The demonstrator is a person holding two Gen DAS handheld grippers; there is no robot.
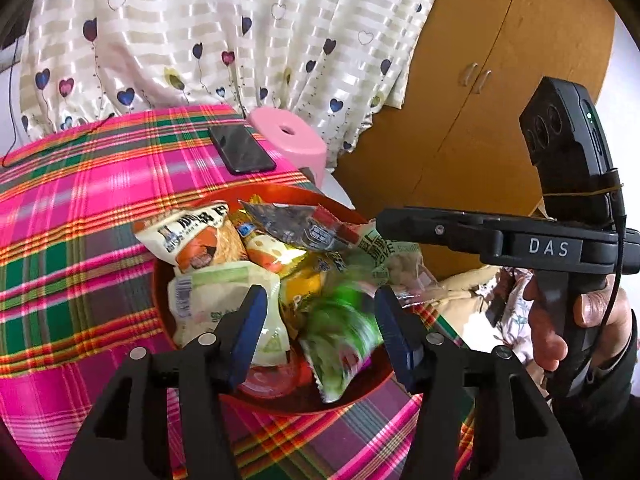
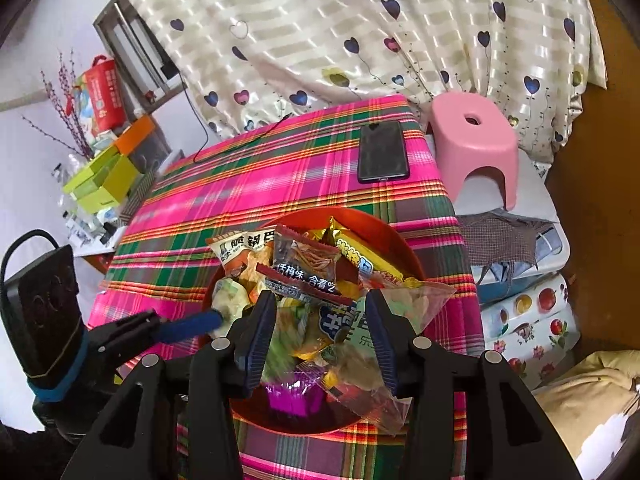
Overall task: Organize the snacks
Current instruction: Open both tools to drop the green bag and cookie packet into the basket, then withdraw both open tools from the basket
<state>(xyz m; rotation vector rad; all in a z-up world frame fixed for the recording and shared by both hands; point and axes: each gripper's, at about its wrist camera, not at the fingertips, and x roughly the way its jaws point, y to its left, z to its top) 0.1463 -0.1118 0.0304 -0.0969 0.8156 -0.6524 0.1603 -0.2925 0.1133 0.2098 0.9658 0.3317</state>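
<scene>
The snacks sit heaped in a red bowl (image 1: 362, 394) on the plaid tabletop (image 1: 80, 248), near its right edge and toward the near side as the right wrist view shows it. A phone (image 2: 383, 152) lies at the far right corner, well apart from the bowl.

The left gripper (image 1: 320, 332) hangs over the near half of the bowl, pointing down into the heap. Its jaws stand apart and a green packet (image 1: 340, 340) lies in the gap, blurred. The right pad seems close to the packet's edge, the left pad is clear of it, so I judge nothing is clamped there. The packet's long axis runs from the near rim up toward the bowl's middle, roughly along the line the fingers point, so the jaws would close across its short width.

The right gripper (image 2: 320, 336) also hovers over the bowl from the near side, jaws about half open. Packets fill the space under and between its fingers, but no pad visibly presses on one, so it seems to hold nothing. A clear wrapper (image 2: 416, 300) lies just beside its right finger.

Both grippers are over the same bowl and close together. In the right wrist view the left gripper's blue tip reaches the bowl's left rim. The left one looks nearer to the green packet. The likely snag is the two tools crowding each other above the heap.
</scene>
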